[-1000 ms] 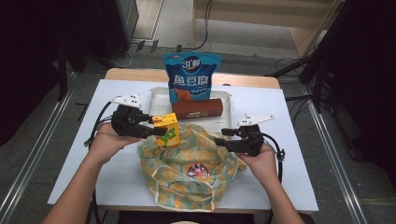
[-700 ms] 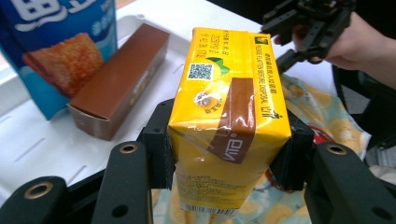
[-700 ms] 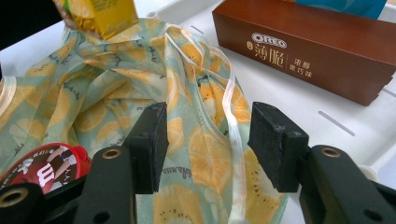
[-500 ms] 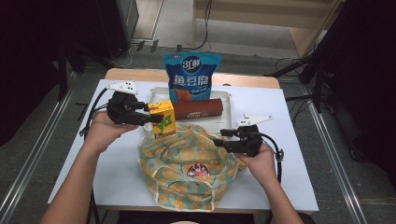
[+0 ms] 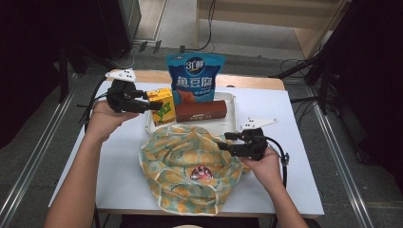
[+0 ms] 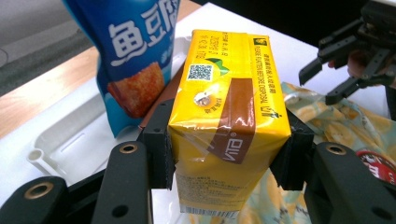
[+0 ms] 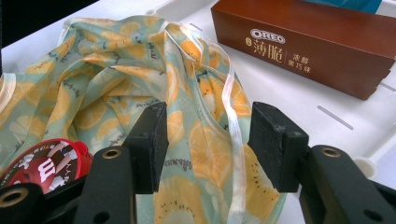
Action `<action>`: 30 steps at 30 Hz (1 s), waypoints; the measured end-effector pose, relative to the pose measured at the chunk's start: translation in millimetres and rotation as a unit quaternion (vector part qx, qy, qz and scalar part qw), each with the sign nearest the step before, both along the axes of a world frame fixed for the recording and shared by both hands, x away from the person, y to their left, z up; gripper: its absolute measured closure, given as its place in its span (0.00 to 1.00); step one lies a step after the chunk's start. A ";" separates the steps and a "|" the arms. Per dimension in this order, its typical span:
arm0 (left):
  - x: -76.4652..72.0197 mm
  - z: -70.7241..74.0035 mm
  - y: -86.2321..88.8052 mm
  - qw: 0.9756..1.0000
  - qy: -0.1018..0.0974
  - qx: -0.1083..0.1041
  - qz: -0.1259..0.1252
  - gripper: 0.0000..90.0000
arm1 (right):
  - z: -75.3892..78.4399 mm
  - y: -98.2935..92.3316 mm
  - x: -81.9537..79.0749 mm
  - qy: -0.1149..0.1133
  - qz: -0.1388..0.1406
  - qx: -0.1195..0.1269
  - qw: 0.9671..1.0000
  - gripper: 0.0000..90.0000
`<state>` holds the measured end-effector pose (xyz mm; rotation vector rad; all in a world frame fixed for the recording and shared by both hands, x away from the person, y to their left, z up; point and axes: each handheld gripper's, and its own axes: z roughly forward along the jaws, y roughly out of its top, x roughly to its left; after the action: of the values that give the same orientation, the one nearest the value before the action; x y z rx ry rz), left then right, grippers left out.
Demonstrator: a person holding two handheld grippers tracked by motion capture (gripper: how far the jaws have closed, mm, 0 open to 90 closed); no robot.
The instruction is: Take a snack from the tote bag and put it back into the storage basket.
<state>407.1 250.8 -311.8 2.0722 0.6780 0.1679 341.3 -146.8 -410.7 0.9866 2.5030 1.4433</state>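
A: What was gripped by the left gripper?
B: A glossy yellow carton, clamped above the white tray.
A: And the right gripper?
B: Held apart over the soft fruit-print cloth bag beside that tray.

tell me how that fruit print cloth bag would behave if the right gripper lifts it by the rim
Probably floppy: the cloth bag lies crumpled in soft folds, so it would likely sag and stretch rather than hold shape. The thin hem between the open right gripper fingers looks easy to slip from. The red packet lying at the bag's folds may shift or slide.
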 end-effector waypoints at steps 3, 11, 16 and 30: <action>5.9 -4.1 3.7 1.000 -0.002 -0.001 0.005 0.57 | -0.1 -1.4 -1.1 0.002 -0.002 -0.002 1.000 0.54; 21.2 -24.1 5.5 0.999 0.000 0.027 0.018 0.57 | 0.2 -5.8 -5.6 0.000 -0.009 0.001 1.000 0.54; 28.1 -33.3 4.9 0.999 0.003 0.028 0.019 0.57 | -0.3 -7.7 -8.8 0.004 -0.014 0.001 1.000 0.54; 42.9 -58.5 3.6 0.999 0.017 0.035 0.024 0.57 | -0.8 -14.4 -13.3 0.003 -0.023 0.002 1.000 0.54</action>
<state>449.9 254.4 -370.3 2.1299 0.7529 0.1874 328.1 -161.2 -411.4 1.0439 2.4639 1.4354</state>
